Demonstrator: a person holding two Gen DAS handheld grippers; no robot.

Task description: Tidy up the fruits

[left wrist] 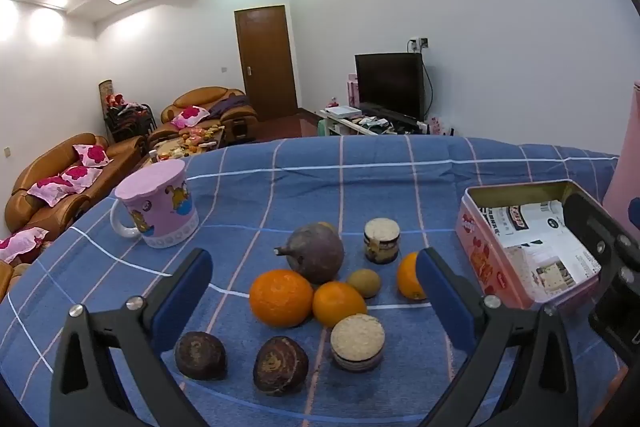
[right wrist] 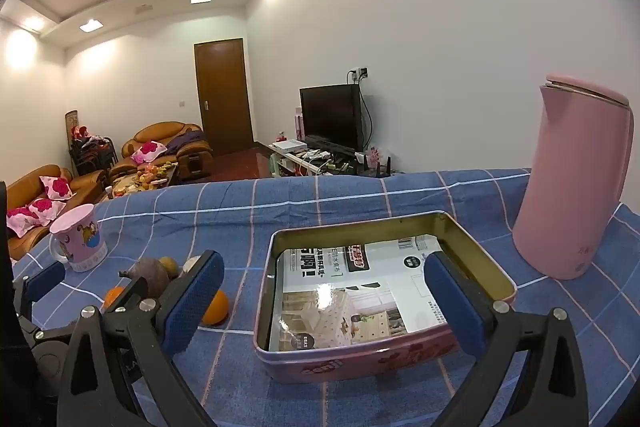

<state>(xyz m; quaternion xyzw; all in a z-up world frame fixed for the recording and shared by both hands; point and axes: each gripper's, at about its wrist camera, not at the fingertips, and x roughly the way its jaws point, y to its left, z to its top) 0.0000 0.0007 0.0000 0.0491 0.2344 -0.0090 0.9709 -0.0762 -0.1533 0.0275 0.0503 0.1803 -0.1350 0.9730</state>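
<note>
Two dark fruits (left wrist: 240,357) lie nearest the left gripper (left wrist: 314,287), fingers spread, holding nothing.
Behind them sit oranges (left wrist: 281,297), left of the pink tin (right wrist: 360,359); only the right view shows its paper-lined inside, right gripper (right wrist: 324,293) spread above.

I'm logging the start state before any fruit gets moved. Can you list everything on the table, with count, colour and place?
oranges: 3, orange, centre of cloth.
purple round fruit: 1, dull purple with a stem, behind the oranges.
kiwi: 1, brown-green, between two oranges.
dark halved fruits: 2, dark brown, nearest the camera.
cracker stacks: 2, pale tops, one near, one farther back.
mug: 1, pink with lid, far left.
tin: 1, pink, open, only printed paper inside, right of the fruit.
kettle: 1, pink, far right.
tablecloth: 1, blue checked.
left claw: open, above the fruit.
right claw: open, over the tin.
</note>
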